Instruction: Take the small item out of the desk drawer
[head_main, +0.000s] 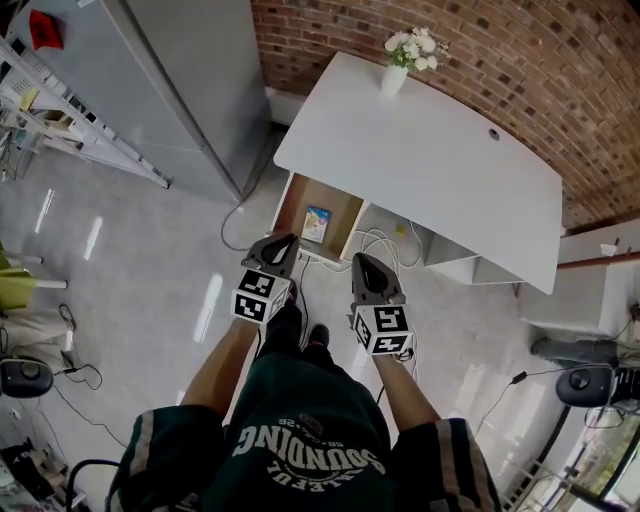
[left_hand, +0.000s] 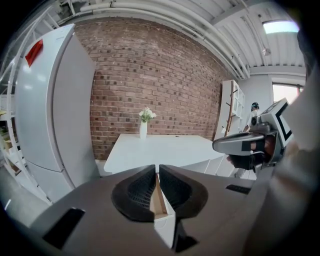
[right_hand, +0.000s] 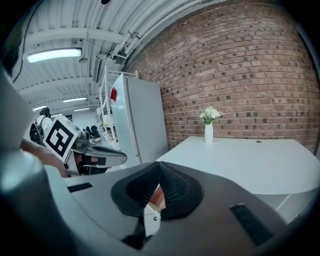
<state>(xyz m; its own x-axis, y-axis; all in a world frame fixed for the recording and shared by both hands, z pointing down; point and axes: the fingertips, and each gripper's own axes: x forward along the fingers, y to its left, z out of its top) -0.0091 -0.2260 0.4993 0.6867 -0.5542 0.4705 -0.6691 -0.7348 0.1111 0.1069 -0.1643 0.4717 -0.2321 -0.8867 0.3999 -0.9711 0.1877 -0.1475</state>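
We hold left gripper and right gripper clenched, empty; the item looks light and flat, so pinch its edges.

Dark green tee w/ white print, short sleeves w/ pale bands. Black shoes. L gripper & R gripper: grey shells, dark slots, black ribbed pads, b/w marker cubes.

vase on desk | item in drawer | fridge left of desk
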